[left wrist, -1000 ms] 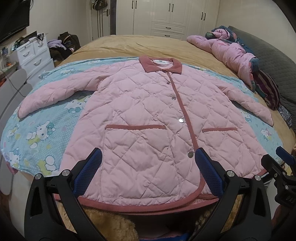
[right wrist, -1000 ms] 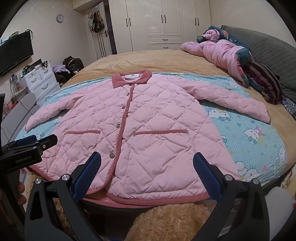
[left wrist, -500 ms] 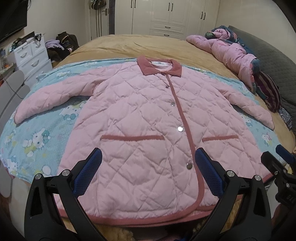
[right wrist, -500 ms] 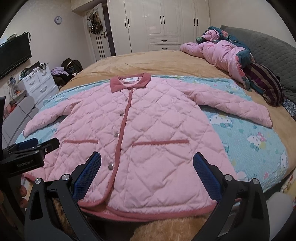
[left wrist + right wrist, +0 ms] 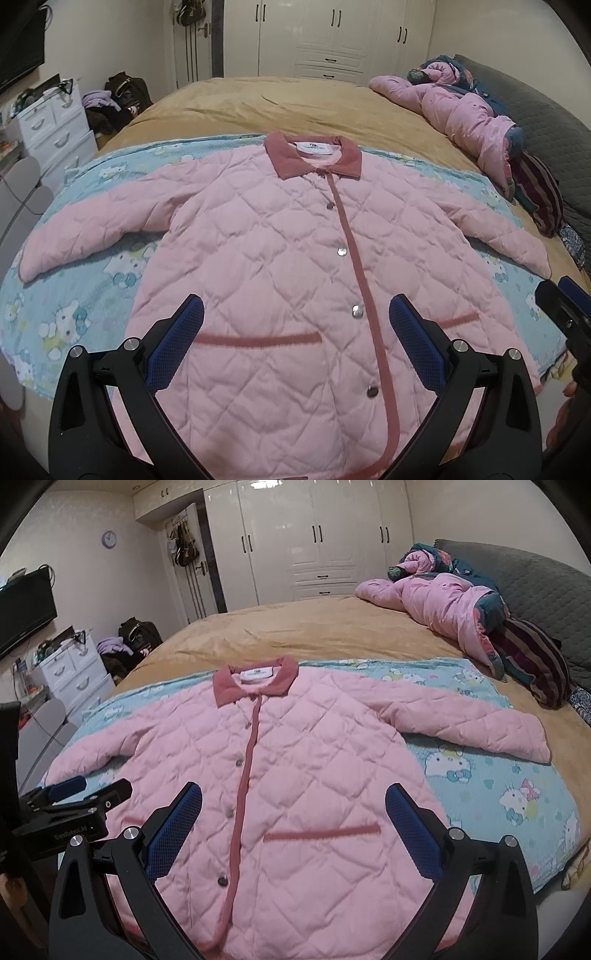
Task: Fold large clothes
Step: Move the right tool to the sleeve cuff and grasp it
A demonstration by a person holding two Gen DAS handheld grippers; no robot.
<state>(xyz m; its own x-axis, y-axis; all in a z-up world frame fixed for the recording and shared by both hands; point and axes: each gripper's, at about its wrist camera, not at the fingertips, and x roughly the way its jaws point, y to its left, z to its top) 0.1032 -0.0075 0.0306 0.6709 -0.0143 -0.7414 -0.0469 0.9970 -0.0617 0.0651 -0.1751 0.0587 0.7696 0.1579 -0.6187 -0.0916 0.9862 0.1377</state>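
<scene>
A pink quilted coat (image 5: 280,266) (image 5: 314,760) with a dark pink collar, snap buttons and two pockets lies flat, front up, sleeves spread, on a blue cartoon-cat blanket (image 5: 85,295) (image 5: 491,782). My left gripper (image 5: 295,314) hovers open over the coat's lower left half, near the left pocket. Over the lower right half, by the right pocket, my right gripper (image 5: 293,803) is open too. Neither holds anything. The left gripper (image 5: 79,794) also shows at the right wrist view's left edge, and the right gripper (image 5: 565,299) at the left wrist view's right edge.
The blanket lies on a wide bed with a tan cover (image 5: 280,103). A heap of pink and dark bedding (image 5: 472,110) (image 5: 461,602) sits at the far right by a grey headboard (image 5: 535,587). White drawers (image 5: 55,125) stand left; wardrobes (image 5: 314,535) line the back wall.
Both grippers have moved forward over the coat; the hem has slid under them and out of view. The coat lies as before, and both grippers stay open.
</scene>
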